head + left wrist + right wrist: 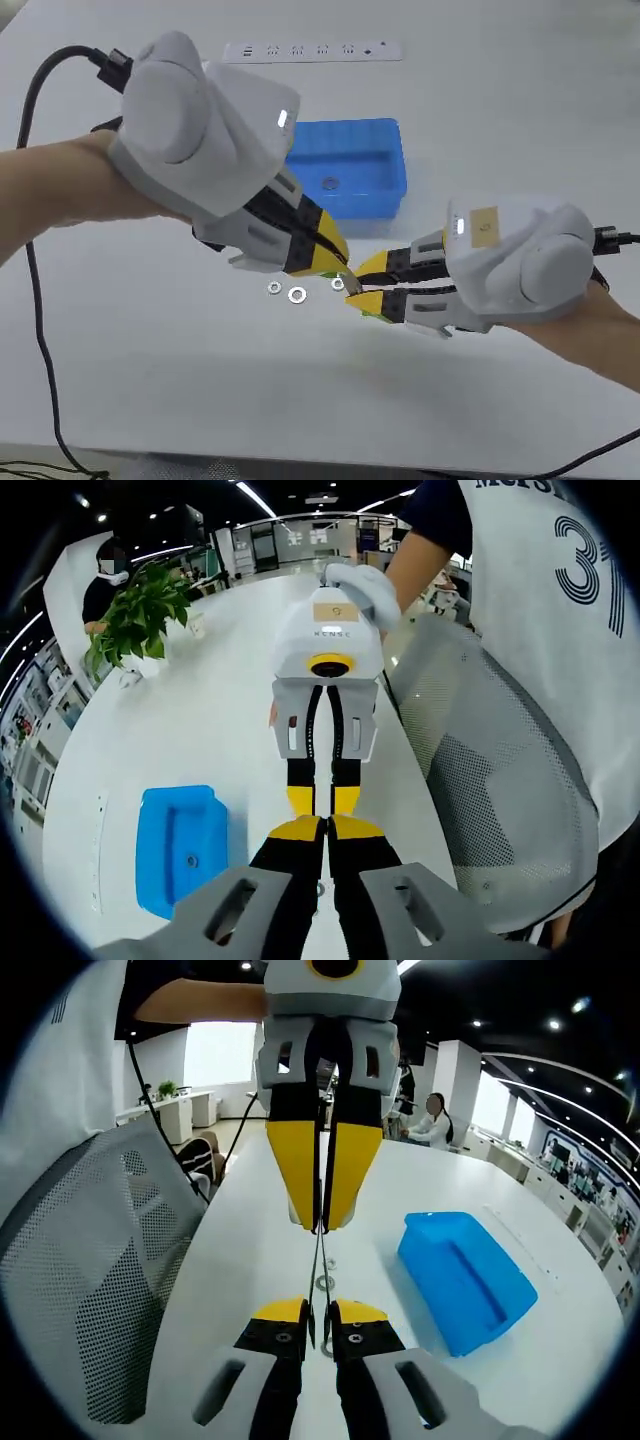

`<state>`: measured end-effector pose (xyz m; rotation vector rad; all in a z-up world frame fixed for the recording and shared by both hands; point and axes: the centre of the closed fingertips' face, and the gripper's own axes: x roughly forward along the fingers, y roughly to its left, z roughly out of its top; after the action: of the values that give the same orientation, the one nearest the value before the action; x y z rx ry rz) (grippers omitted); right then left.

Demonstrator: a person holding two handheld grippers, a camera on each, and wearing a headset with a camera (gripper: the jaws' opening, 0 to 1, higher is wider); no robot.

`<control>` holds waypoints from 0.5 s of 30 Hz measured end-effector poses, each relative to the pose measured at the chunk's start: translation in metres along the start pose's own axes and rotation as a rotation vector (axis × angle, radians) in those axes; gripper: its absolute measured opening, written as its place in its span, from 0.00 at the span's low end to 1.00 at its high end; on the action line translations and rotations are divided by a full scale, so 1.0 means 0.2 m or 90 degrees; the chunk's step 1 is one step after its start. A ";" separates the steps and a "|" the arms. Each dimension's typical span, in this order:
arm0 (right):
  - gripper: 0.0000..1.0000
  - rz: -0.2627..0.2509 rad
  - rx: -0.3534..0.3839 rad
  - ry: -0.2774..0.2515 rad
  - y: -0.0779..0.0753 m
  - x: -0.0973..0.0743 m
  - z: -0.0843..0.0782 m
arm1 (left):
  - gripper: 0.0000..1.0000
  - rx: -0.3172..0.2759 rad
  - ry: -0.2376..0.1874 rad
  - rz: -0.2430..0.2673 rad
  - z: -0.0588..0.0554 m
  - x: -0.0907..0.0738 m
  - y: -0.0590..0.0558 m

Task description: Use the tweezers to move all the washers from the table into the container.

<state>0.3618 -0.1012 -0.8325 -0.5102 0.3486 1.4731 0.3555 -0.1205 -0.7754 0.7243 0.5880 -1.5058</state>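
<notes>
Head view: three washers [297, 295] lie loose on the white table [200, 380], just beside the meeting gripper tips, and a fourth sits in the blue container [352, 205] behind them. Right gripper view: the tweezers [319, 1270] are pinched by the right gripper [320, 1315], jaws narrow, their far end between the closed jaws of the left gripper [320, 1222].

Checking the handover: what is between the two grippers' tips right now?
The tweezers: in the right gripper view they run straight from the right gripper to the left gripper, and both appear shut on them.
</notes>
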 end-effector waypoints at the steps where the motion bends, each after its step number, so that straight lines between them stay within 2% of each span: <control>1: 0.11 0.002 0.002 -0.002 0.00 0.01 0.00 | 0.06 0.000 0.001 0.000 0.00 0.00 0.00; 9: 0.11 0.002 -0.002 0.002 -0.01 0.03 -0.02 | 0.06 -0.004 0.009 -0.001 -0.03 0.02 0.01; 15: 0.11 -0.002 0.011 0.001 -0.02 0.03 -0.04 | 0.06 -0.005 0.011 0.000 -0.04 0.04 0.04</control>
<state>0.3677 -0.1002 -0.8429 -0.4975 0.3622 1.4659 0.3635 -0.1209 -0.7858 0.7321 0.6073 -1.4971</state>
